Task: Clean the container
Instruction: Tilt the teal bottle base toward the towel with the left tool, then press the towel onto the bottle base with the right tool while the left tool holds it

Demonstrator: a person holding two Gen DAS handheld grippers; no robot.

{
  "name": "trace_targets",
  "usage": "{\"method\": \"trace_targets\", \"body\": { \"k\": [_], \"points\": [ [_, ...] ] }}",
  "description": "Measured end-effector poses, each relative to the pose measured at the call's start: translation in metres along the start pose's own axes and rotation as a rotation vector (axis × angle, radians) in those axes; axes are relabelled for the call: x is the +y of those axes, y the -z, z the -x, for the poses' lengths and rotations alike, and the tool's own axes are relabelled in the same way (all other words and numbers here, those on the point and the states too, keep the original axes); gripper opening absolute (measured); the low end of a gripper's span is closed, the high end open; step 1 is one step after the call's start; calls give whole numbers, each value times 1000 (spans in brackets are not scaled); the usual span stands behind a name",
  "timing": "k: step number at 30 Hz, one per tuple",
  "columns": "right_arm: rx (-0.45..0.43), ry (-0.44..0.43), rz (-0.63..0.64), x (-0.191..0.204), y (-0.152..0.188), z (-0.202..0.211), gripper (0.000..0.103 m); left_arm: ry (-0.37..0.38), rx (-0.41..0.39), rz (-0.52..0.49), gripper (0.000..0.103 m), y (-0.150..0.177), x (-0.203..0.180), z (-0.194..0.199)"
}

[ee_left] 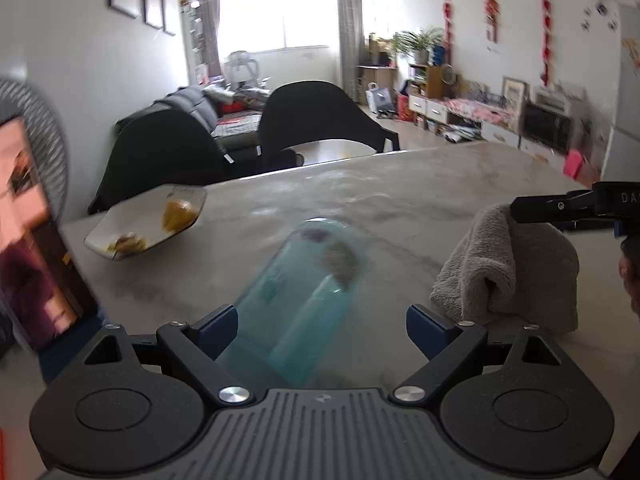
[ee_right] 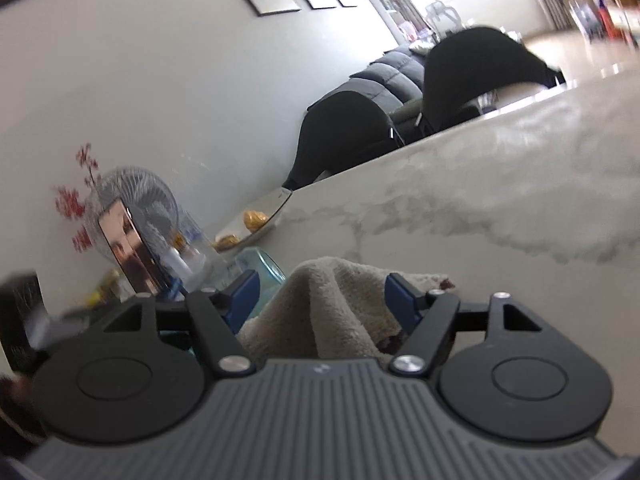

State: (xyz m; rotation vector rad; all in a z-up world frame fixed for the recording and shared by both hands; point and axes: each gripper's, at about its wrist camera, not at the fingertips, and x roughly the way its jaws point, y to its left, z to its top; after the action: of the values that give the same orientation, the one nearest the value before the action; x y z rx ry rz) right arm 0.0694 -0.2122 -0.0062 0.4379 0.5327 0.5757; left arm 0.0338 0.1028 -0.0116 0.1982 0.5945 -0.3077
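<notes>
Translucent teal container showing dark smudges, beige towel, grey-veined white marble table, black chairs, blue-padded black left gripper.

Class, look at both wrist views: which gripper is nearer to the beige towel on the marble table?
Right. The right gripper has the beige towel bunched between its fingers. The left gripper is off to the towel's side, straddling the blue container.
</notes>
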Motion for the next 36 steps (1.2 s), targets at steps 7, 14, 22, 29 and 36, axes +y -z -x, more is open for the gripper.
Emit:
{"method": "trace_targets", "body": {
  "k": [7,14,22,29,36],
  "points": [
    [-5,-1,77,10,4,2,75,-51,34,-110,92,-10,-15,-27],
    [-5,-5,69,7,7,7,78,-95,133,-226,84,-16,-26,-61],
    [-1,7,48,0,9,9,80,-55,96,-358,80,-4,-37,-58],
    [29,-22,57,-1,6,4,76,114,72,-582,80,15,-68,-24],
    [102,2,49,-9,17,-27,60,69,70,-612,81,24,-80,-22]
  ]
}}
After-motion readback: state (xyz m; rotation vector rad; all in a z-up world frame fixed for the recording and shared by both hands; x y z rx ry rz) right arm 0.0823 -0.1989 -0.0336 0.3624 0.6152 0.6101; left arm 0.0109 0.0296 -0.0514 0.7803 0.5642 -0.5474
